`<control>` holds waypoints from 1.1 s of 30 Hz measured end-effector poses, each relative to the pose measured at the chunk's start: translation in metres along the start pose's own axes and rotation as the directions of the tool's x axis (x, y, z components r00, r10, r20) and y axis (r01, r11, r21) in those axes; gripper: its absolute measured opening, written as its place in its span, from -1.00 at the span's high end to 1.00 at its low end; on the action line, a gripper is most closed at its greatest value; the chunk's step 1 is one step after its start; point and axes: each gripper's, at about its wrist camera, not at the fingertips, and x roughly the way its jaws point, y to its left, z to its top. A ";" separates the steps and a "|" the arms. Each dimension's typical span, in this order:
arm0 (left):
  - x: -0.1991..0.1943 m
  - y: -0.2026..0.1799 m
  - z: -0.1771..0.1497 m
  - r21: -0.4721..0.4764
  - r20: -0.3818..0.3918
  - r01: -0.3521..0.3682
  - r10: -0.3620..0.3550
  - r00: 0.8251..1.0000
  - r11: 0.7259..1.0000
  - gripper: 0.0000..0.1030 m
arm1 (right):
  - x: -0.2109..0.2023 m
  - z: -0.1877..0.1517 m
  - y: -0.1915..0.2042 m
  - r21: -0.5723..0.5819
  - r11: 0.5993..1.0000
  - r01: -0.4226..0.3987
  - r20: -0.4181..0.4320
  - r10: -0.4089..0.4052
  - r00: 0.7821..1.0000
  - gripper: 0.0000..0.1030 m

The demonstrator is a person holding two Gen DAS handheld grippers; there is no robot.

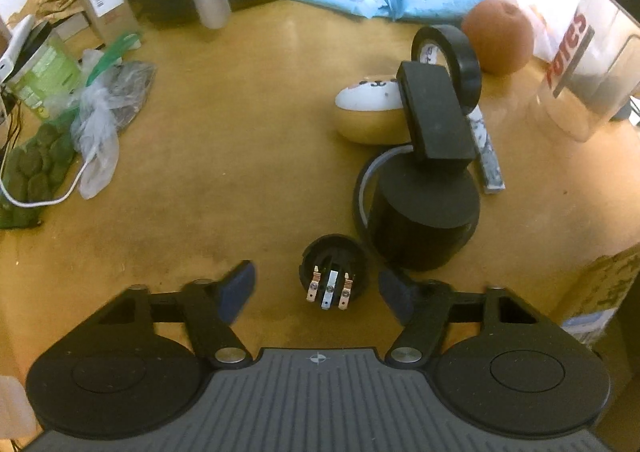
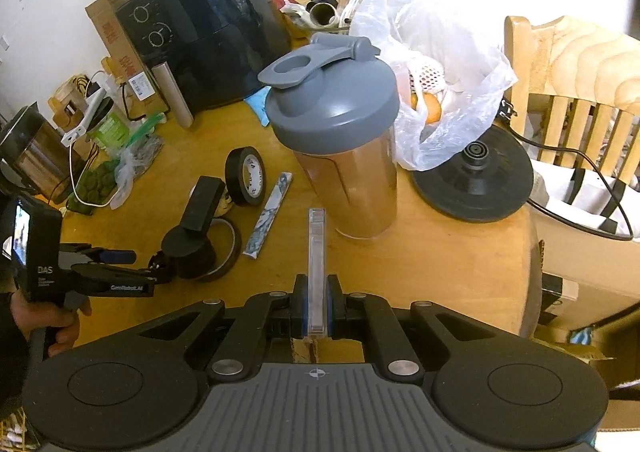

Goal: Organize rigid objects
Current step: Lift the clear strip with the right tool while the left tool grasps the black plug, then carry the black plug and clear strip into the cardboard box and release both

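Observation:
A small black plug insert (image 1: 334, 272) with copper contacts lies on the wooden table (image 1: 240, 132). It sits between the blue pads of my left gripper (image 1: 316, 282), which is open, and neither pad touches it. Just beyond stand a black cylinder (image 1: 424, 212) with a black block (image 1: 436, 112) on top, an egg-shaped toy (image 1: 368, 116), a black tape roll (image 1: 452, 52) and a marbled bar (image 1: 486, 148). My right gripper (image 2: 317, 288) is shut on a thin clear plastic case (image 2: 316, 248), held edge-up over the table. The left gripper (image 2: 144, 266) also shows at the left of the right wrist view.
A grey-lidded shaker bottle (image 2: 340, 148) stands ahead of the right gripper, with a kettle base (image 2: 476, 176) and a plastic bag of fruit (image 2: 436, 64) to its right. A black air fryer (image 2: 208, 28) is at the back. Bags and a white cable (image 1: 52, 156) lie at the left. An orange (image 1: 498, 36) sits behind the tape.

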 end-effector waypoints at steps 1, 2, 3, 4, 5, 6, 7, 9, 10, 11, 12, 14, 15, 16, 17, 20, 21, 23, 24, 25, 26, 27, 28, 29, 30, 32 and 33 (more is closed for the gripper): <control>0.002 0.001 0.000 0.001 -0.008 0.010 -0.010 1.000 1.000 -0.07 | 0.000 0.000 0.000 0.003 1.000 0.001 0.001 -0.001 1.000 0.79; 0.002 0.002 0.000 0.000 -0.010 0.019 -0.019 1.000 1.000 0.23 | -0.001 -0.001 -0.001 0.007 1.000 0.003 0.001 -0.003 1.000 0.80; 0.002 0.003 0.000 -0.004 -0.012 0.024 -0.024 1.000 1.000 0.22 | -0.001 -0.001 -0.001 0.011 1.000 0.003 0.002 -0.003 1.000 0.79; 0.002 0.004 0.000 -0.008 -0.012 0.025 -0.025 1.000 1.000 0.22 | -0.001 -0.002 -0.001 0.014 1.000 0.004 0.002 -0.004 1.000 0.79; 0.003 0.006 0.002 -0.012 -0.010 0.029 -0.029 1.000 1.000 0.22 | -0.001 -0.002 -0.001 0.016 1.000 0.005 0.004 -0.005 1.000 0.79; 0.002 0.007 0.001 -0.017 -0.006 0.035 -0.035 0.999 0.999 0.22 | -0.002 -0.003 -0.001 0.016 1.000 0.005 0.004 -0.005 1.000 0.79; 0.001 0.008 0.002 -0.021 -0.003 0.035 -0.035 0.999 0.999 0.22 | -0.002 -0.003 -0.001 0.018 1.000 0.005 0.003 -0.005 1.000 0.79; -0.003 0.009 0.003 -0.025 0.007 0.029 -0.029 1.000 0.999 0.23 | -0.002 -0.004 -0.001 0.019 1.000 0.003 0.003 -0.003 1.000 0.79; -0.005 0.009 0.003 -0.028 0.012 0.028 -0.028 1.000 0.999 0.23 | -0.002 -0.004 -0.001 0.020 1.000 0.003 0.004 -0.003 1.000 0.79; -0.008 0.009 0.003 -0.031 0.017 0.029 -0.028 0.999 0.999 0.23 | -0.003 -0.004 0.000 0.018 1.000 0.004 0.005 -0.004 1.000 0.79; -0.011 0.009 0.002 -0.034 0.024 0.027 -0.026 0.999 0.999 0.23 | -0.003 -0.005 0.000 0.017 1.000 0.004 0.006 -0.004 1.000 0.79; -0.017 0.010 0.001 -0.040 0.034 0.024 -0.022 0.999 0.999 0.23 | -0.004 -0.005 0.001 0.013 1.000 0.000 0.008 0.000 1.000 0.79; -0.021 0.010 0.000 -0.045 0.039 0.022 -0.020 0.999 0.999 0.23 | -0.004 -0.006 0.002 0.010 1.000 -0.002 0.007 0.002 1.000 0.79; -0.024 0.010 -0.001 -0.048 0.043 0.023 -0.021 0.999 0.999 0.23 | -0.004 -0.006 0.004 0.007 1.000 -0.005 0.007 0.005 1.000 0.79; -0.028 0.010 -0.002 -0.052 0.047 0.024 -0.022 0.999 0.998 0.23 | -0.005 -0.007 0.006 0.002 1.000 -0.010 0.006 0.010 1.000 0.79; -0.040 0.009 -0.007 -0.066 0.066 0.026 -0.022 0.998 0.997 0.23 | -0.006 -0.007 0.012 -0.015 1.000 -0.021 0.007 0.021 1.000 0.79; -0.044 0.009 -0.008 -0.071 0.071 0.028 -0.023 0.997 0.997 0.23 | -0.005 -0.007 0.014 -0.020 0.999 -0.024 0.008 0.025 1.000 0.79; -0.052 0.009 -0.011 -0.083 0.081 0.029 -0.023 0.996 0.996 0.23 | -0.005 -0.007 0.017 -0.026 0.999 -0.031 0.007 0.031 0.999 0.79; -0.056 0.009 -0.013 -0.091 0.086 0.032 -0.024 0.996 0.995 0.23 | -0.004 -0.007 0.019 -0.029 0.999 -0.033 0.006 0.033 0.999 0.79; -0.060 0.009 -0.015 -0.097 0.086 0.033 -0.025 0.996 0.995 0.23 | -0.004 -0.007 0.020 -0.033 0.999 -0.035 0.005 0.035 0.999 0.79; -0.063 0.008 -0.016 -0.104 0.088 0.035 -0.026 0.996 0.994 0.23 | -0.002 -0.006 0.022 -0.035 0.999 -0.037 0.004 0.037 0.999 0.79; -0.068 0.008 -0.019 -0.113 0.094 0.038 -0.027 0.995 0.993 0.23 | -0.001 -0.006 0.023 -0.038 0.998 -0.040 0.002 0.040 0.999 0.79; -0.072 0.008 -0.021 -0.122 0.098 0.035 -0.023 0.995 0.992 0.23 | 0.000 -0.006 0.025 -0.041 0.998 -0.042 0.001 0.042 0.999 0.79; -0.076 0.008 -0.023 -0.131 0.100 0.033 -0.020 0.995 0.991 0.23 | 0.001 -0.006 0.027 -0.045 0.998 -0.046 0.000 0.046 0.999 0.79; -0.080 0.008 -0.026 -0.142 0.103 0.035 -0.020 0.994 0.989 0.23 | 0.002 -0.006 0.029 -0.049 0.998 -0.050 -0.001 0.050 0.999 0.79; -0.088 0.009 -0.030 -0.161 0.112 0.042 -0.024 0.993 0.986 0.23 | 0.003 -0.006 0.035 -0.061 0.996 -0.060 -0.001 0.060 0.998 0.79; -0.093 0.008 -0.033 -0.167 0.117 0.042 -0.023 0.993 0.985 0.23 | 0.003 -0.006 0.038 -0.067 0.996 -0.064 -0.002 0.064 0.998 0.79</control>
